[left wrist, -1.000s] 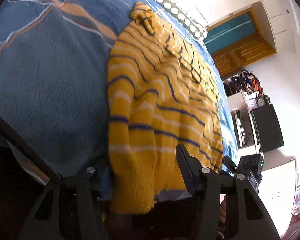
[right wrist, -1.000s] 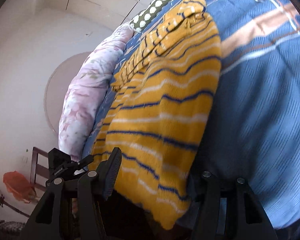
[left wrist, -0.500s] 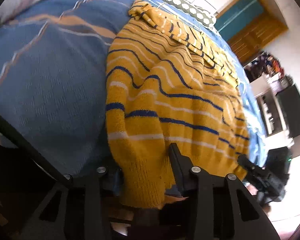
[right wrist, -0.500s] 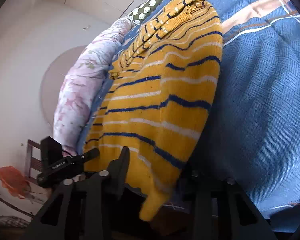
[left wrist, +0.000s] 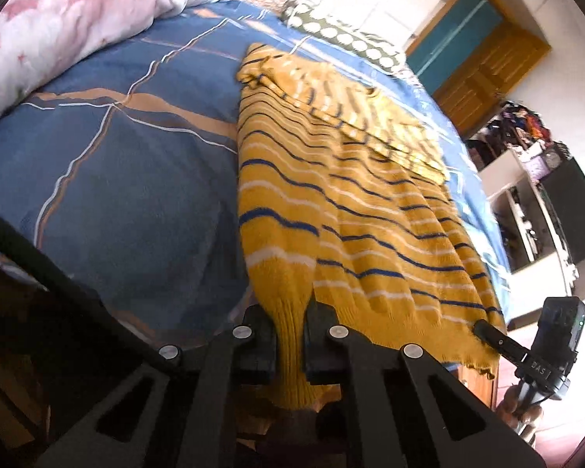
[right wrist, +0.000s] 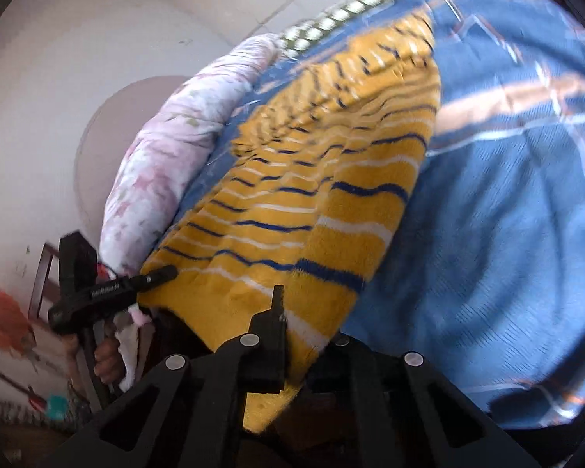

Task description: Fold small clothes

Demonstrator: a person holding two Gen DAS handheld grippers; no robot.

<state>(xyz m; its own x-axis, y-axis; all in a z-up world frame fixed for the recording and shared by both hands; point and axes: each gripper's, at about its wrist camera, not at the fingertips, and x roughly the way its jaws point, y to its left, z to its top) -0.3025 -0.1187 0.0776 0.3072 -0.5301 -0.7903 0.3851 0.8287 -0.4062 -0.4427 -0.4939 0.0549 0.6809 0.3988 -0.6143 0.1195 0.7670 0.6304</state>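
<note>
Since the earlier frame the fingers are closed in and the hem is drawn toward the bed edge. Left gripper [left wrist: 289,345]: clamped on one hem corner of the yellow striped sweater [left wrist: 343,210]. Right gripper [right wrist: 306,345]: clamped on the other corner. Sweater: laid on the blue bedsheet [left wrist: 128,179], long axis running straight away from both fingers toward the collar; both hands equally near.
</note>
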